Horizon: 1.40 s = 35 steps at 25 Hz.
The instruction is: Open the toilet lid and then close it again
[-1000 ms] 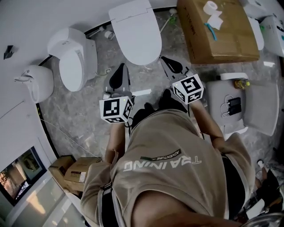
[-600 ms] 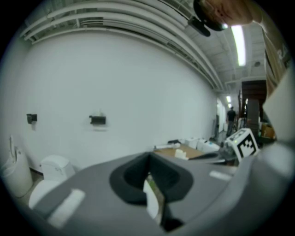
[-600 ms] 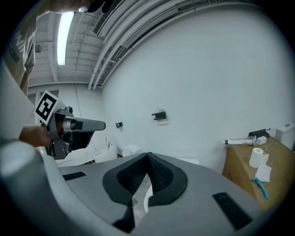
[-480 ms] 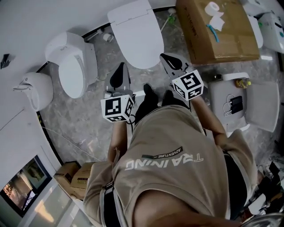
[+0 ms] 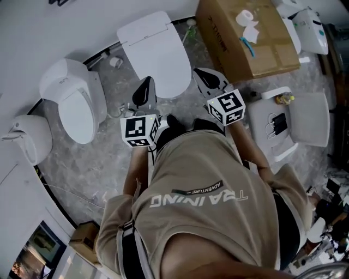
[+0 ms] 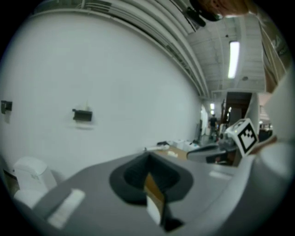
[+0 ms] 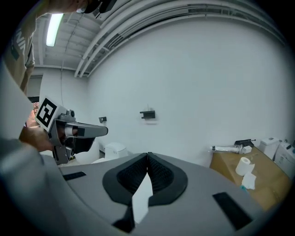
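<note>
The white toilet stands against the wall at the top centre of the head view, its lid down. My left gripper hangs just left of the lid's front edge, jaws shut and empty. On the other side my right gripper sits just right of the lid's front, also shut on nothing. In the left gripper view the jaws meet at the tip and face the white wall. The right gripper view shows its jaws closed the same way. I cannot tell whether either tip touches the lid.
A second white toilet and another white fixture stand to the left. A cardboard box with a paper roll is right of the toilet. A white seat holds a black item. The floor is grey marble.
The person has stepped toward the toilet. Both grippers have come forward from short of the lid to either side of its front edge. Both stayed shut.
</note>
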Available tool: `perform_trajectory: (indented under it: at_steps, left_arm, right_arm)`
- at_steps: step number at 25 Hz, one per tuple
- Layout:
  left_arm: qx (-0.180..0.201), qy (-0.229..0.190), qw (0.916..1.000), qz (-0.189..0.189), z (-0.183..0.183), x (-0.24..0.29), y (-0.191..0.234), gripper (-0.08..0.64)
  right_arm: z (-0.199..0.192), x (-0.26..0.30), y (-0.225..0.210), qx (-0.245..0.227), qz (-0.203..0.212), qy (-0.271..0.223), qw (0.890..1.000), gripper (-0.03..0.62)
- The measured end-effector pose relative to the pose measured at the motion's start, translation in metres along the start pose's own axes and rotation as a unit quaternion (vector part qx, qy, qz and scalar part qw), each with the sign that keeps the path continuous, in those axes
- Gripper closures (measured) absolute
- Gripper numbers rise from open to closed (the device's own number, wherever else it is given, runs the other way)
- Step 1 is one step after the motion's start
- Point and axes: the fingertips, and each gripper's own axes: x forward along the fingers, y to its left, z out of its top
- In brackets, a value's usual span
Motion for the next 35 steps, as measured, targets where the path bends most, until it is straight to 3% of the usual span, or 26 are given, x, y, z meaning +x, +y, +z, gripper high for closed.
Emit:
perform_trajectory:
  at_steps: [5,11,18,22,28,35]
  left_arm:
    - [0.003,0.005,0.9996,-0.026,-0.004,0.016,0.016,0.555]
    - [-0.006,0.010,0.9996,-0.025,-0.009,0.030,0.017,0.555]
    - [-0.004,0.033,0.9994,0.007,-0.012,0.051,0.005,0.555]
    - [-0.013,0.046,0.9989,0.004,-0.023,0.065,-0.002,0.555]
    - [-0.011,0.070,0.9971,0.028,-0.056,0.078,-0.011,0.555]
    - [-0.018,0.105,0.9940,0.025,-0.113,0.091,-0.012,0.555]
  right_arm:
    - [-0.011,0.008,0.001,0.003,-0.020,0.022,1.000,0.578]
    - [-0.024,0.010,-0.004,0.003,-0.018,0.038,0.999,0.578]
    - [-0.038,0.026,-0.034,0.016,0.024,0.042,0.999,0.578]
    - [-0.051,0.041,-0.048,0.004,0.054,0.052,0.997,0.578]
    - [-0.086,0.051,-0.058,0.009,0.095,0.090,0.991,0.578]
    - [-0.127,0.065,-0.052,0.039,0.120,0.130,0.983,0.578]
